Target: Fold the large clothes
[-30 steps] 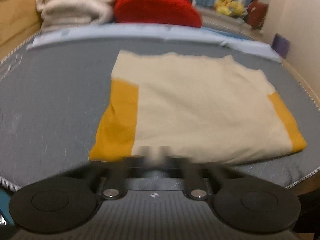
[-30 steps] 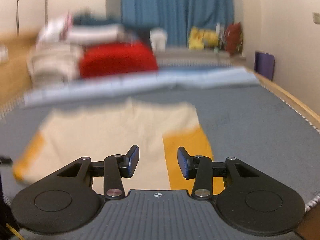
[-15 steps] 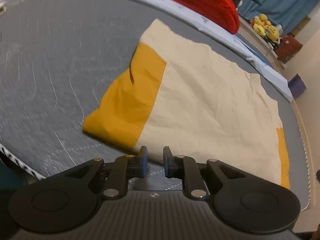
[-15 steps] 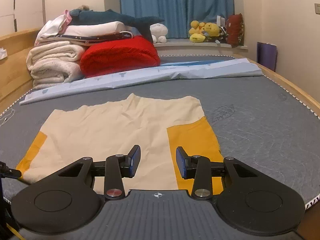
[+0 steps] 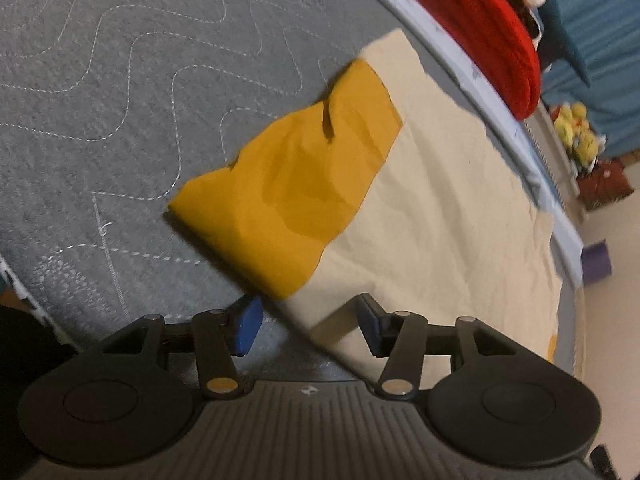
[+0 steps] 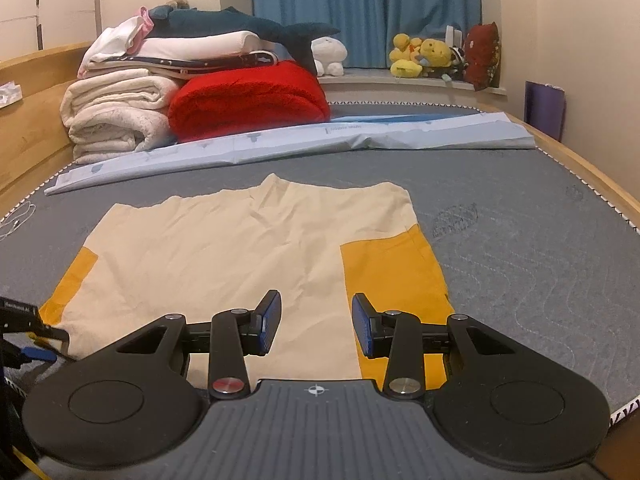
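A cream garment [image 6: 240, 248] with yellow side panels lies folded flat on the grey mattress [image 6: 540, 248]. In the left wrist view the garment [image 5: 448, 216] fills the right half, its yellow panel [image 5: 304, 184] rumpled at the near left corner. My left gripper [image 5: 306, 326] is open, its jaws straddling the garment's near edge just below the yellow panel. My right gripper [image 6: 316, 324] is open and empty, hovering over the near edge where cream meets the right yellow panel [image 6: 392, 268]. The left gripper's tip [image 6: 28, 320] shows at the garment's near left corner.
A pale blue folded sheet [image 6: 288, 144] runs across the mattress behind the garment. Behind it stand a red blanket [image 6: 248, 104], stacked white towels [image 6: 116, 116] and a shark plush [image 6: 248, 28]. Wooden bed rails [image 6: 592, 180] border both sides. Yellow plush toys [image 6: 420, 56] sit on the window ledge.
My left gripper has opened wide and moved in close to the garment's near left corner, tilting its view. My right gripper has stayed open and almost still.
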`<move>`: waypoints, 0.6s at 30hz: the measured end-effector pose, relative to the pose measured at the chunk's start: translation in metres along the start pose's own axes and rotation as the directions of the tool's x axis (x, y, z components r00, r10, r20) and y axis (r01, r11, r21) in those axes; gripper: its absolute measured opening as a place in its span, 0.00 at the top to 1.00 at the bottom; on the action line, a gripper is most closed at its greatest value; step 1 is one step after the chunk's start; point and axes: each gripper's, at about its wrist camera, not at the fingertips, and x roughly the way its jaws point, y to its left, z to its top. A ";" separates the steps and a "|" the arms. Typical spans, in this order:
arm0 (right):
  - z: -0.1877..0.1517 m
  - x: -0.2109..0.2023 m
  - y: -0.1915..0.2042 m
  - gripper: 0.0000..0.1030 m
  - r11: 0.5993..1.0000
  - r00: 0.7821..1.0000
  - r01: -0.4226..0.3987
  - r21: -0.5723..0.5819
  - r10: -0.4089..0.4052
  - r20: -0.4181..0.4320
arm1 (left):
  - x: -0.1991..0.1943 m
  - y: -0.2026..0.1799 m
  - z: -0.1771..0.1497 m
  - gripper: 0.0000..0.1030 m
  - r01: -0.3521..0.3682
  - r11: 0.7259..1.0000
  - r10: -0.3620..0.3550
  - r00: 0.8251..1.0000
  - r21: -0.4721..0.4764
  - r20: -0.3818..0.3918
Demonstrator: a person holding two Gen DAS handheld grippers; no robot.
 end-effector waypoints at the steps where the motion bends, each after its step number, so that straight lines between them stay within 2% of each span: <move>1: 0.000 0.001 0.000 0.61 1.000 1.000 0.001 0.000 -0.001 -0.003 | 0.001 0.001 0.001 0.43 0.007 1.000 -0.007 1.000 -0.016 0.007; 5: -0.002 0.004 0.000 0.61 1.000 1.000 0.006 -0.005 -0.006 -0.010 | 0.004 0.005 0.004 0.43 0.022 0.998 -0.020 0.999 -0.063 0.042; 13: -0.006 0.007 0.006 0.61 0.999 1.000 0.017 -0.036 -0.018 -0.023 | 0.016 -0.003 0.009 0.37 0.039 0.996 -0.031 0.994 -0.077 0.104; 16: -0.008 0.007 0.006 0.61 0.999 0.999 0.020 -0.045 -0.022 -0.027 | 0.020 -0.010 0.010 0.37 0.026 0.997 -0.016 0.991 -0.077 0.135; 18: -0.009 0.006 0.007 0.61 0.998 0.999 0.022 -0.063 -0.024 -0.027 | 0.021 -0.013 0.010 0.42 0.011 0.997 0.001 0.988 -0.073 0.153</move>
